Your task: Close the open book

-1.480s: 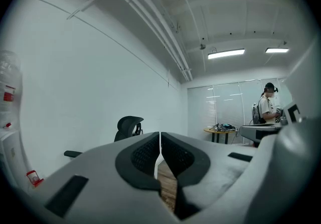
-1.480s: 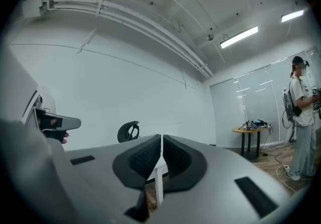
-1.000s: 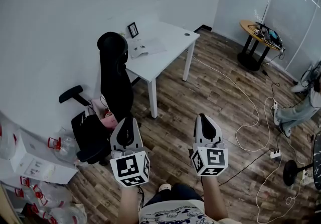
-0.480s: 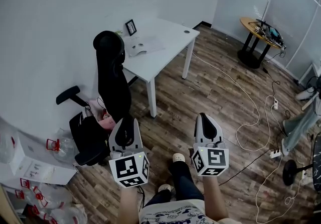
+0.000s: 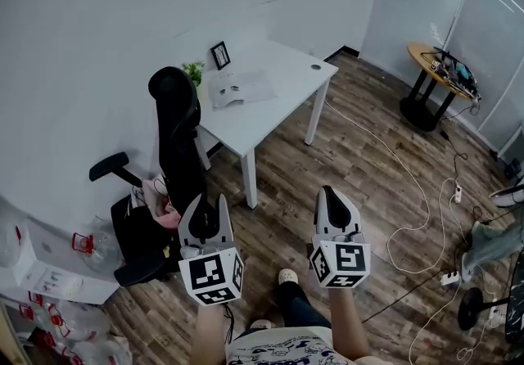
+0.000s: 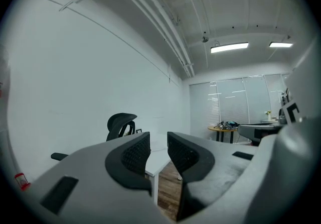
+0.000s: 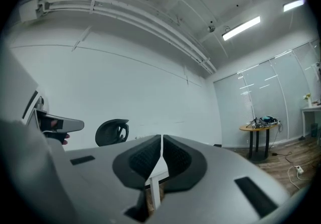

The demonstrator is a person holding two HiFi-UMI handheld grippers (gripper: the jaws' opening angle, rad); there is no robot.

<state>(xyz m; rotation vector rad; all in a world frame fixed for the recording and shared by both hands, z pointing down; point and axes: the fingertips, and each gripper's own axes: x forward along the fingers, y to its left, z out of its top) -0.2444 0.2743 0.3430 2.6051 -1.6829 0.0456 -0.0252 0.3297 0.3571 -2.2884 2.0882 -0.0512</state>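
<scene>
The open book (image 5: pixel 237 90), likely light with floppy pages, lies by the wall-side edge of the surface (image 5: pixel 282 85), best taken by one cover's outer edge; the left tool (image 5: pixel 210 201) has just spread and is empty, and the right tool (image 5: pixel 329 191) is pressed together.

A white rectangular desk (image 5: pixel 286 81) is set against the wall at the far left. On it an open white-paged book (image 5: pixel 239 89) is laid. A small black-framed picture (image 5: pixel 219 54) is stood behind the book, and a small green potted plant (image 5: pixel 194 72) to the left of that. A black high-backed office chair (image 5: pixel 176 118) is placed at the desk's near left end. A round wooden side table (image 5: pixel 434 60) is stood well apart to the right. The left gripper (image 5: pixel 211 204) and the right gripper (image 5: pixel 329 193) are held side by side in the foreground, well short of the desk.
</scene>
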